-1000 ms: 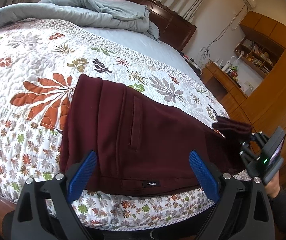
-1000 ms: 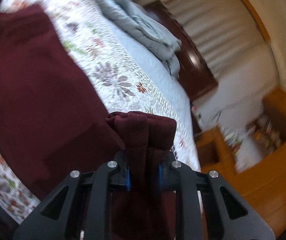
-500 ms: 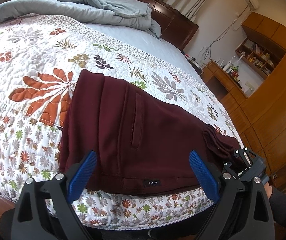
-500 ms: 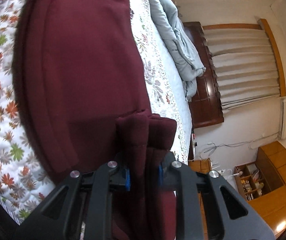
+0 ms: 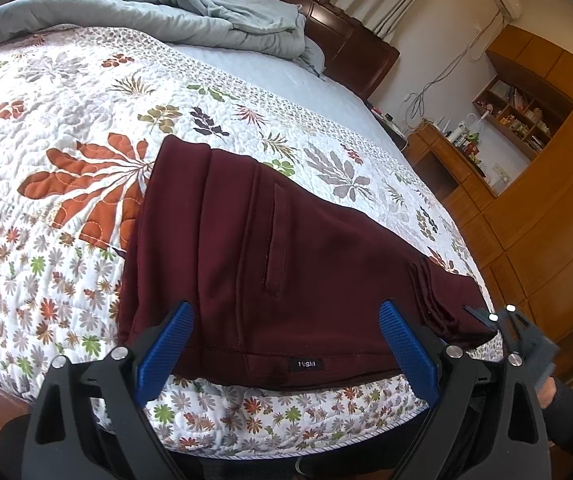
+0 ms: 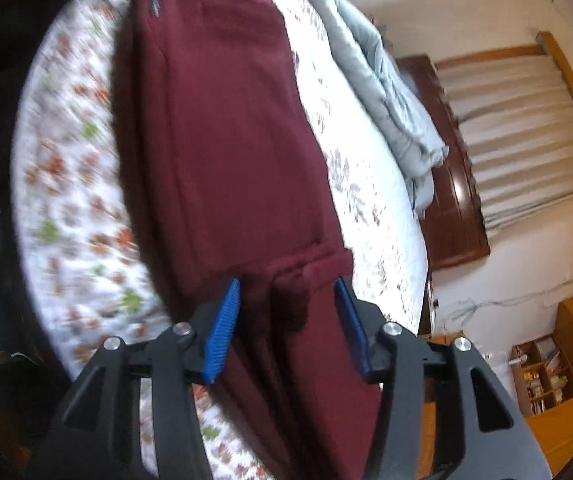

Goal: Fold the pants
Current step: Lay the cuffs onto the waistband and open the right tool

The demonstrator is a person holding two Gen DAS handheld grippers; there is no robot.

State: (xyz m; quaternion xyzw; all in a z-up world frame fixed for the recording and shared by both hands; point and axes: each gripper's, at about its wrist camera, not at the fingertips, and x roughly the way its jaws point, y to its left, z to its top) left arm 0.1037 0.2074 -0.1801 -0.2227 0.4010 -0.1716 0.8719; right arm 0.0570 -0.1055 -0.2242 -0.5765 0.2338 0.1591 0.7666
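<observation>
Burgundy cloth fills both my views: one pair of pants, lying folded on the quilt near the bed's front edge, waistband label toward me. Their layered leg ends are stacked at the right-hand end, partly past the mattress edge.

My left tongs stand wide apart above the waistband, holding nothing. My right tongs are opening; the leg ends sit between the blue pads, but the pads no longer seem to press them.

As I read it, the risks are these. With that end overhanging the bed's edge, the freed layers could slide down and drag the fold open. If I pull the right tongs back while a pad catches the fabric, the stack would shift or fan out. The right view is blurred, so I cannot judge how squarely the layers sit.

By count: one pair of pants, two tongs, one quilt, one grey-blue duvet bunched at the headboard, and one back pocket slit showing.
</observation>
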